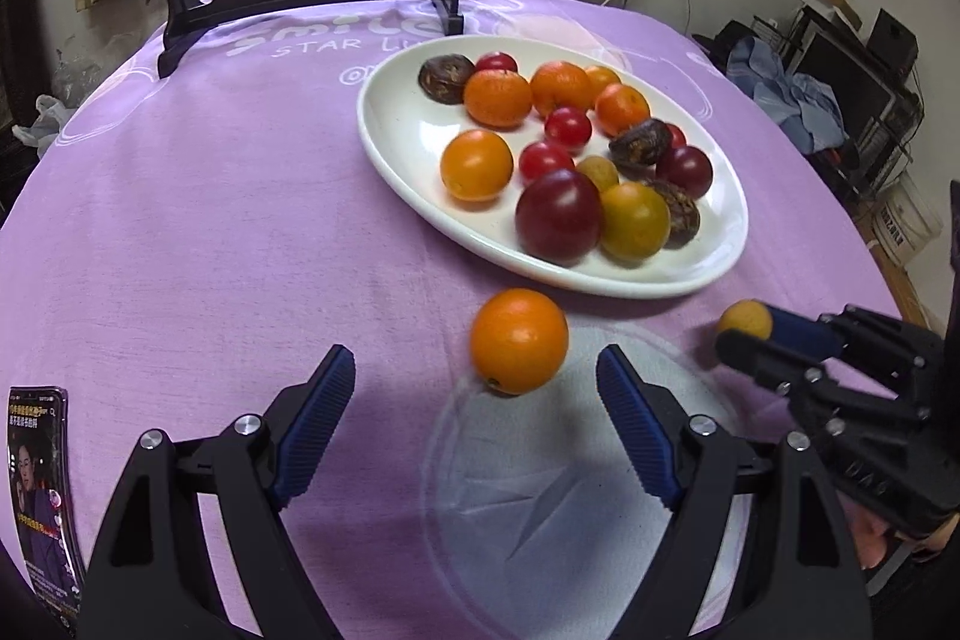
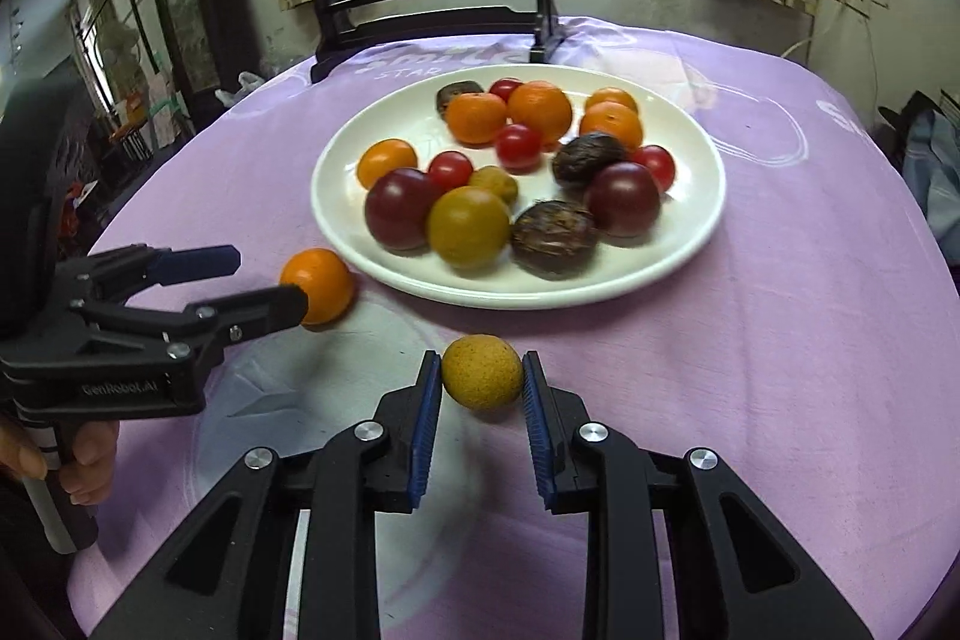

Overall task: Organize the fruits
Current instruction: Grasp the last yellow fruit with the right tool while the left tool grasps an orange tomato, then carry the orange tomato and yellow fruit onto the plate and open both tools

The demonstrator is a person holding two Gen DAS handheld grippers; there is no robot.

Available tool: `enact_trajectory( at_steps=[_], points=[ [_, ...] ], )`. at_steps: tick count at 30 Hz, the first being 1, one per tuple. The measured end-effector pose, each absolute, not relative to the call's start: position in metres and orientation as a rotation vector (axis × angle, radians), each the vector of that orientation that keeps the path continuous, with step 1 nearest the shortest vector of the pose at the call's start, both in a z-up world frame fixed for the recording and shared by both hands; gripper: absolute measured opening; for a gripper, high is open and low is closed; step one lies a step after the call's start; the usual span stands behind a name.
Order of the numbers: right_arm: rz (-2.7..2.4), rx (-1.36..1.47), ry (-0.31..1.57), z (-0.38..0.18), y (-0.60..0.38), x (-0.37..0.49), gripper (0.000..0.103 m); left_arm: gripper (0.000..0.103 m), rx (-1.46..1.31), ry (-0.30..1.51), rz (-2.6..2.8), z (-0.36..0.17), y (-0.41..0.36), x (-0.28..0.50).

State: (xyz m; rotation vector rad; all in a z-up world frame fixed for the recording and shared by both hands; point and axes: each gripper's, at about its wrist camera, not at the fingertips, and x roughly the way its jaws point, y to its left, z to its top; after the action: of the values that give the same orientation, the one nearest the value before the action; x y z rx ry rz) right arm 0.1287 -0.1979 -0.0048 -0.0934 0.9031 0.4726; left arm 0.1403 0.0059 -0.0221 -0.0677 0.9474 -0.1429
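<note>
1. Left tongs (image 1: 474, 376), in the left wrist view, stand wide apart and grip nothing. An orange fruit (image 1: 519, 340) lies on the purple cloth (image 1: 210, 220) of the worktop just ahead of the tips, and I cannot tell if a finger touches it. Beyond it is the white plate (image 1: 396, 142), which already carries many fruits: orange ones, red ones, dark plums and brown wrinkled ones. At the right edge the right tongs (image 1: 741, 328) are closed on a small yellow fruit (image 1: 744, 319). A phone (image 1: 42, 490) lies at the lower left.

2. From the right wrist view, the right tongs (image 2: 482, 379) are closed narrowly, and both blue pads press on the sides of the small yellow fruit (image 2: 482, 370), near the front rim of the white plate (image 2: 690, 232). At the left, the left tongs (image 2: 270, 280) are open around the orange fruit (image 2: 318, 283), one finger in front of it and one behind. A hand (image 2: 78, 460) holds their handle.

3. Judging from both views, most of the task is done: only these two fruits are outside the plate. What remains is to bring the yellow one over the rim, then to close on the orange one.
</note>
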Motion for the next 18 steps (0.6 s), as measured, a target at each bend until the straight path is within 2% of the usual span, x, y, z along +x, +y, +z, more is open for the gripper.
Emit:
enact_trajectory(
  at_steps=[3,4,5,8,13,18],
  points=[
    [0.483,-0.088,0.899,-0.004,-0.199,0.129,0.028,0.080,-0.061,0.972,-0.149,-0.031,0.000,0.145],
    [0.493,-0.090,0.900,-0.005,-0.198,0.128,0.028,0.075,-0.057,0.978,-0.150,-0.033,-0.003,0.146],
    [0.500,-0.094,0.901,-0.005,-0.197,0.128,0.028,0.063,-0.049,0.984,-0.151,-0.036,-0.005,0.148],
    [0.511,-0.118,0.898,-0.005,-0.191,0.126,0.028,0.037,-0.004,0.973,-0.137,-0.039,-0.014,0.154],
    [0.509,-0.093,0.876,0.002,-0.196,0.126,0.028,0.037,0.008,0.971,-0.144,-0.033,-0.019,0.149],
    [0.502,-0.062,0.826,0.019,-0.202,0.122,0.027,0.037,0.024,0.901,-0.173,-0.001,-0.021,0.133]
  ],
)
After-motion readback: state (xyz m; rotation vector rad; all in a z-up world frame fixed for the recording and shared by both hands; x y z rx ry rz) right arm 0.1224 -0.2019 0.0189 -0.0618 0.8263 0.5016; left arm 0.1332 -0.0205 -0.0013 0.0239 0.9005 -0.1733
